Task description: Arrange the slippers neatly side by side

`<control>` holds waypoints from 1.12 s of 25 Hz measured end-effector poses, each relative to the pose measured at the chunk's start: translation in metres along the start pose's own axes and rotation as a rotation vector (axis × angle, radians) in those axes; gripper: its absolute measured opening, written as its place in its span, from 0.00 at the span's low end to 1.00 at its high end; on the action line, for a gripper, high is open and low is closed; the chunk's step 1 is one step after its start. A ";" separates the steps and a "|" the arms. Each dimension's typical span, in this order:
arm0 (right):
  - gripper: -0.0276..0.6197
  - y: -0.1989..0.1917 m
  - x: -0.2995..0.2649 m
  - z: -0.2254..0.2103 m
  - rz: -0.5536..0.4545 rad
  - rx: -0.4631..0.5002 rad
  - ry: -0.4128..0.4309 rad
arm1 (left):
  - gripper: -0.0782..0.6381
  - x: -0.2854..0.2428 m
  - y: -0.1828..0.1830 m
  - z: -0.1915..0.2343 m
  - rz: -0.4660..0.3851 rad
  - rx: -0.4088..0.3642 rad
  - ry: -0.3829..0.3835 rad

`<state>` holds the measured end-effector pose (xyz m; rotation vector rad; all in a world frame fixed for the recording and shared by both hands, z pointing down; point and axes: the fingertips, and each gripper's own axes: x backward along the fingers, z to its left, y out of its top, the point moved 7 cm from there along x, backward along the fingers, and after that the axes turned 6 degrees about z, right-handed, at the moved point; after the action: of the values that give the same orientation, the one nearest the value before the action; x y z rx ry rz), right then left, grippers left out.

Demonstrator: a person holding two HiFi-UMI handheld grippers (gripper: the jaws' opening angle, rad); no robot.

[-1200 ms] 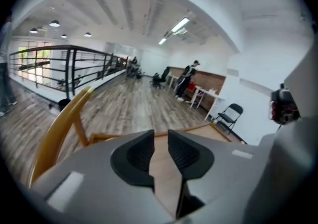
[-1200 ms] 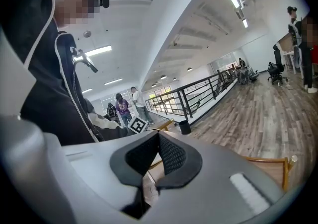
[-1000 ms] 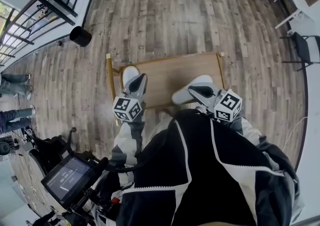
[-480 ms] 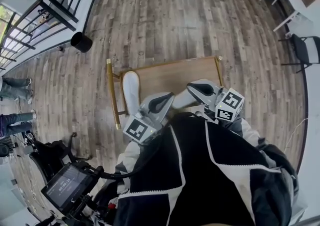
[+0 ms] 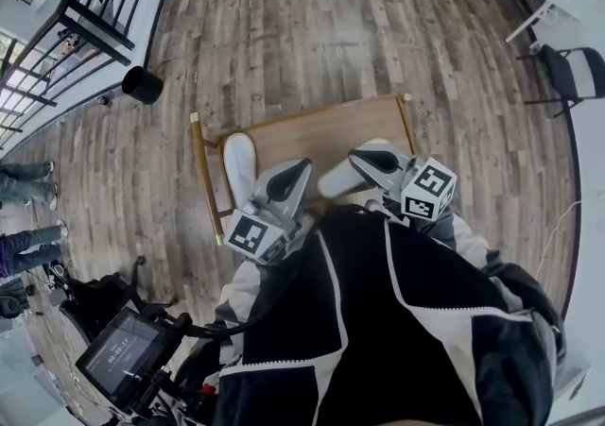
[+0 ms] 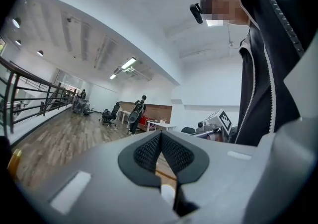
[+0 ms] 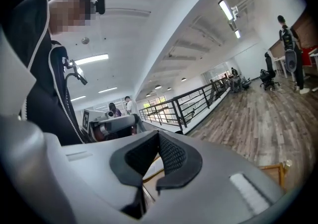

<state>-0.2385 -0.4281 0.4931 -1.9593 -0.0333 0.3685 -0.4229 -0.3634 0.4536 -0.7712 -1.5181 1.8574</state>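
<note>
Slippers: two pale, soft-looking slippers lie on the low wooden table with a brass-coloured frame (image 5: 321, 131). The long white slipper (image 5: 238, 161) rests along the table's left side. The second white slipper (image 5: 340, 178) lies further right at an angle, its near end hidden under your right gripper (image 7: 158, 143). The two are well apart and not parallel, so the pair is not yet side by side.

Claws: your left gripper (image 6: 160, 149) has its ribbed black pads (image 6: 146, 151) pressed together with nothing between them. In the head view it hangs between the two slippers. Your right gripper is likewise closed and empty, held over the second white slipper. Whether either gripper touches a slipper cannot be told.

Handling, as judged: expect each slipper to be light, with a flexible sole and a soft upper that crumples under a pinch. Fabric against ribbed pads should give fair friction, so slipping is a minor concern, and nothing here looks fragile. A hold at the very toe or heel would likely let the slipper droop and swing. You would do better to spread the jaws and take the side edge at mid-length, or the rim of the upper, pinching sole and edge together so it turns as one piece.
</note>
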 end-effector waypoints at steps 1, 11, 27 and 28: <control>0.05 -0.009 0.000 -0.008 0.015 -0.036 -0.022 | 0.13 -0.001 -0.003 0.004 0.015 0.007 0.008; 0.31 -0.151 0.038 -0.069 0.215 -0.625 -0.293 | 0.13 -0.005 -0.007 0.018 0.030 0.075 0.050; 0.35 -0.245 0.003 -0.142 0.357 -1.073 -0.378 | 0.14 -0.005 -0.011 0.026 0.033 0.076 0.072; 0.32 -0.248 -0.002 -0.142 0.376 -1.075 -0.383 | 0.13 -0.002 -0.010 0.027 0.038 0.080 0.077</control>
<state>-0.1654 -0.4527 0.7684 -2.9203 -0.1315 1.1481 -0.4412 -0.3805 0.4686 -0.8299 -1.3815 1.8820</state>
